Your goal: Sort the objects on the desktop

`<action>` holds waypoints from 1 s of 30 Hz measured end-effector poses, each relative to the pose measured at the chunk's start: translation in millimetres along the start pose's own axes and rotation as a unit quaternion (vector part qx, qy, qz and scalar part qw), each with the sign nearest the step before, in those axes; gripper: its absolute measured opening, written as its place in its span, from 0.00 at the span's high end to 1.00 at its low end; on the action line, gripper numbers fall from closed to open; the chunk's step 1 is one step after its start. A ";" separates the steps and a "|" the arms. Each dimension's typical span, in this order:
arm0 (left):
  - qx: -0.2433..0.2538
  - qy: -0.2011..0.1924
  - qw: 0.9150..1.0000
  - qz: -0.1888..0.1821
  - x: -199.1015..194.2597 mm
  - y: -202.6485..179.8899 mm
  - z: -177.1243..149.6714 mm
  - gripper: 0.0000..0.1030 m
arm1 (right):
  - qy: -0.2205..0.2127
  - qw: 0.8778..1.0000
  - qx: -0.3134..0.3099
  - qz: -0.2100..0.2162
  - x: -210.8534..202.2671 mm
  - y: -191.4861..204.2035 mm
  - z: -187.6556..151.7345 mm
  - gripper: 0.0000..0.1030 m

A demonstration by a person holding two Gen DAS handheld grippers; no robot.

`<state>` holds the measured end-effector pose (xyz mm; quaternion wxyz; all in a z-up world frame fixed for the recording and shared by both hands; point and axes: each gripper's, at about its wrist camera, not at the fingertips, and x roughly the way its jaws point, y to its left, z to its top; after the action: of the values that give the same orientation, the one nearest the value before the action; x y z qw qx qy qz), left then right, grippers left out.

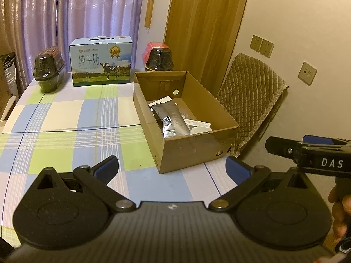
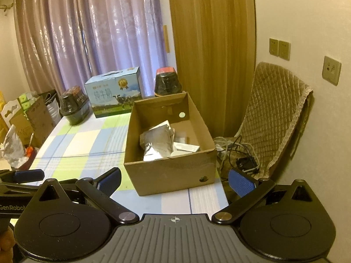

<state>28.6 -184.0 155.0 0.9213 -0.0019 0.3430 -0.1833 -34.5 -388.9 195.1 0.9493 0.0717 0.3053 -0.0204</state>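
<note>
Both your grippers, left gripper and right gripper, are spread wide and hold nothing; the cardboard box sits right of centre, with the silver pouch and papers inside it

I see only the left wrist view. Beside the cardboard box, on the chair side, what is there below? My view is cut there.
Observer: In the right wrist view, a tangle of cables and a small black device lie on the seat of the chair, right of the cardboard box.
Operator: And left of the table, what is there?
Observer: Cartons and a white plastic bag stand crowded beside the table.
Operator: Is the right gripper holding something? I see it only from the side.
Observer: No. The right gripper is open and empty, with the box's near wall between its blue pads.
</note>
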 end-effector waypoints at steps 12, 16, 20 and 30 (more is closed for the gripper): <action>-0.003 0.003 1.000 0.001 0.8 2.7 -2.7 0.01 | 0.004 1.000 -0.003 -0.001 2.0 0.3 -1.3 0.02; -0.004 0.003 1.000 0.001 1.4 3.1 -3.1 0.01 | 0.005 1.000 -0.001 -0.001 2.7 -1.0 -1.9 0.02; -0.004 0.005 1.000 0.002 3.3 3.1 -4.2 0.01 | 0.006 1.000 -0.001 -0.001 2.4 -1.5 -2.2 0.02; -0.004 0.006 1.000 0.001 4.3 3.0 -5.4 0.01 | 0.007 1.000 0.001 0.000 2.6 -2.8 -3.5 0.02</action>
<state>29.2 -182.0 147.8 0.9193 -0.0043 0.3496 -0.1806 -34.6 -391.1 190.5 0.9472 0.0723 0.3118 -0.0206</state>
